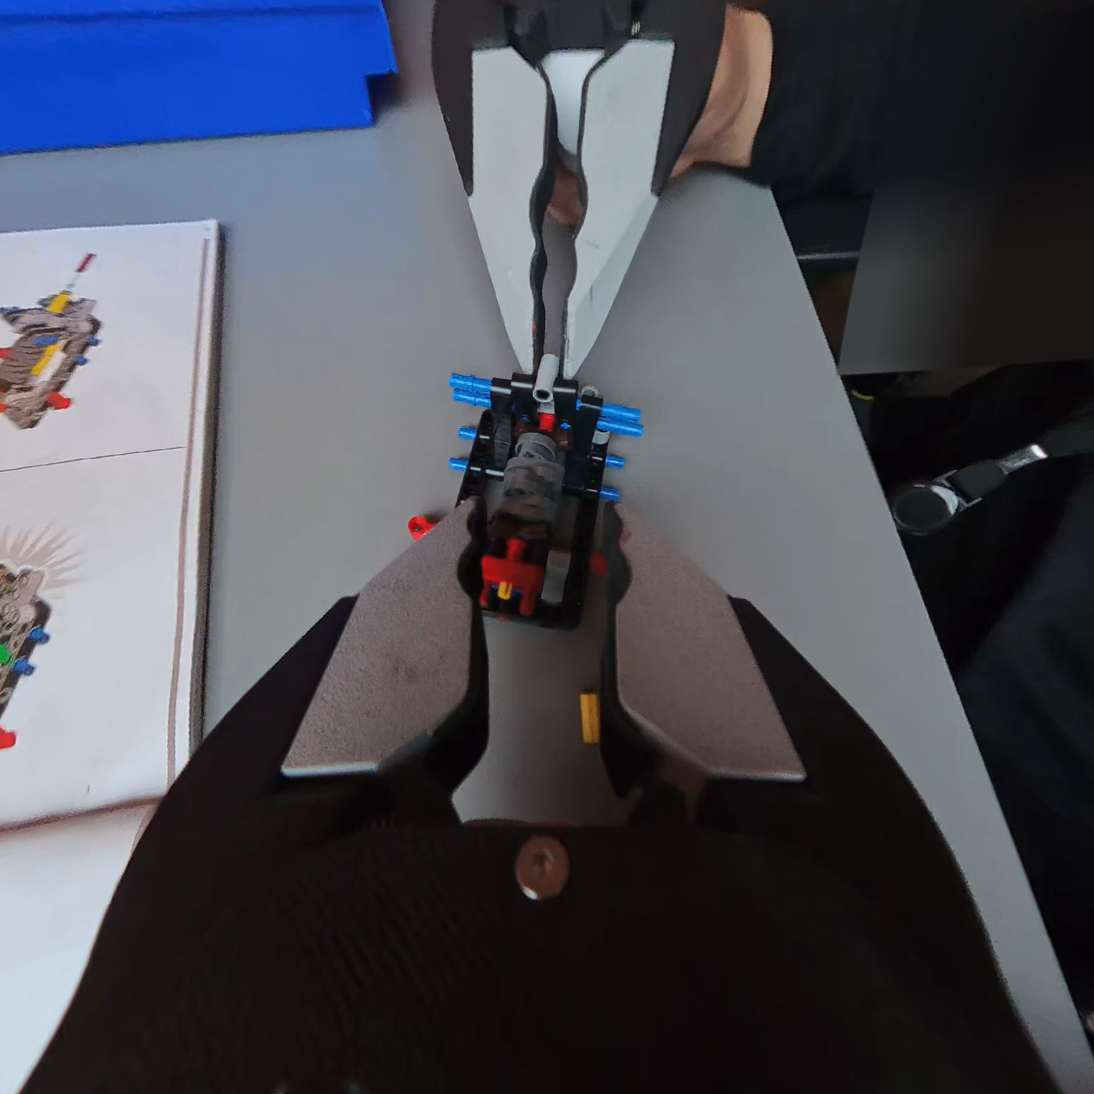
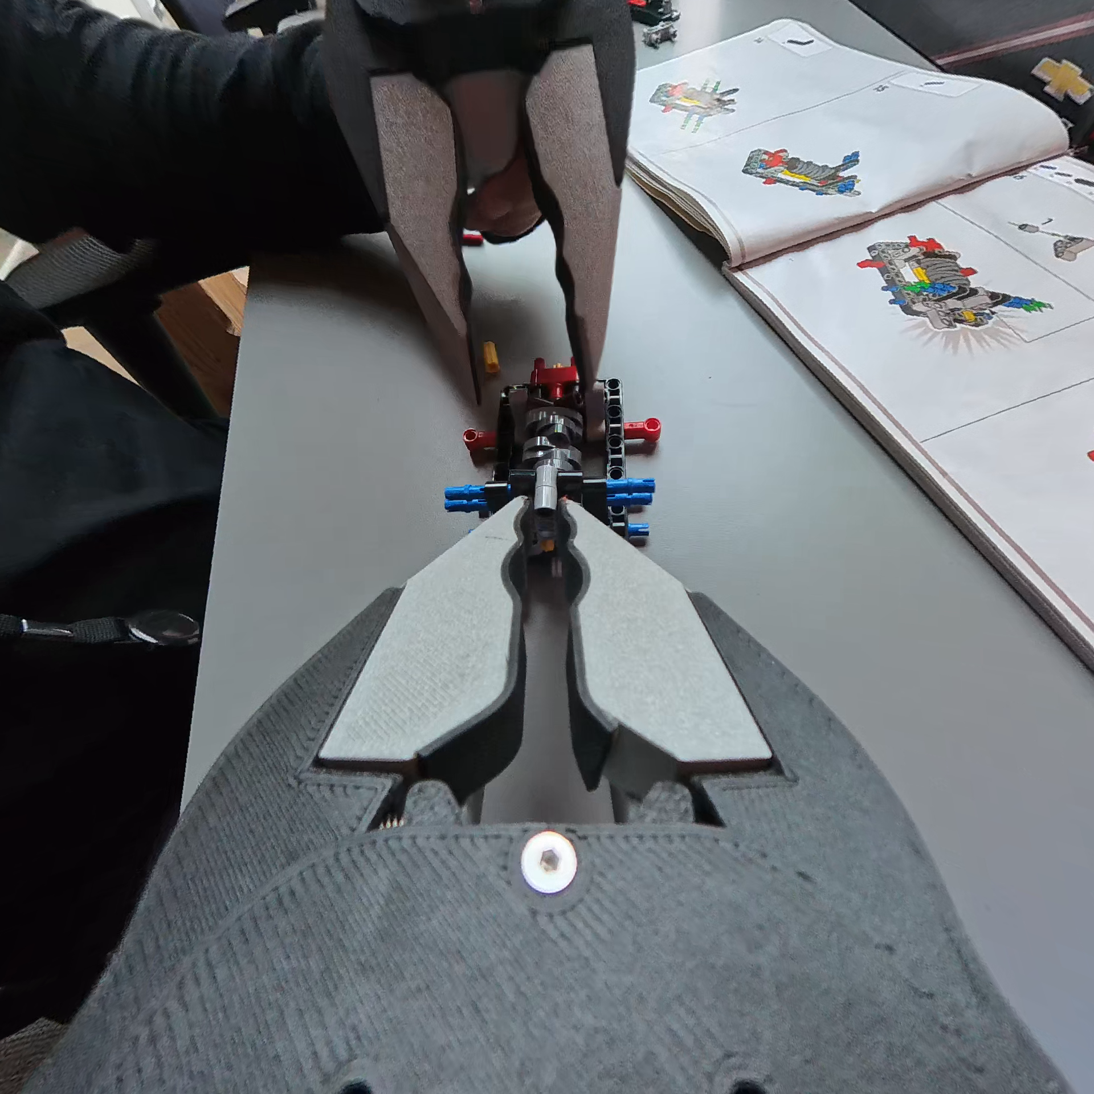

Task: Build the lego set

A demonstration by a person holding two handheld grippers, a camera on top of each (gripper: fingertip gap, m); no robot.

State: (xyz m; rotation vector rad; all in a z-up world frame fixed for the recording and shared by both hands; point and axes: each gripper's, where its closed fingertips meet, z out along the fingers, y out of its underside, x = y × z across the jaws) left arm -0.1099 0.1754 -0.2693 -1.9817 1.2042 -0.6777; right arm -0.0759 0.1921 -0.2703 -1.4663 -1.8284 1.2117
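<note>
The lego set [image 1: 536, 503], a black frame with blue pins on both flanks and a grey ribbed core, lies on the grey desk [image 1: 331, 331] between the two tools. The left hand-held gripper [image 1: 541, 533] straddles its red-block end, jaws parted around the frame, seemingly bracing it. The right hand-held gripper [image 2: 546, 512] comes from the opposite end, its tips nearly together and pinched on the grey axle connector [image 2: 544, 485] jutting from the frame.

The step in hand looks like seating that connector into the core; the next move probably calls for a straight push along the frame's length while the left holds firm.

A loose yellow piece [image 1: 589, 717] lies just beside the left gripper's right finger. The instruction booklet [image 2: 888, 195] lies off to the right gripper's right, well apart; the desk edge runs near on its left, so room is tighter there.
</note>
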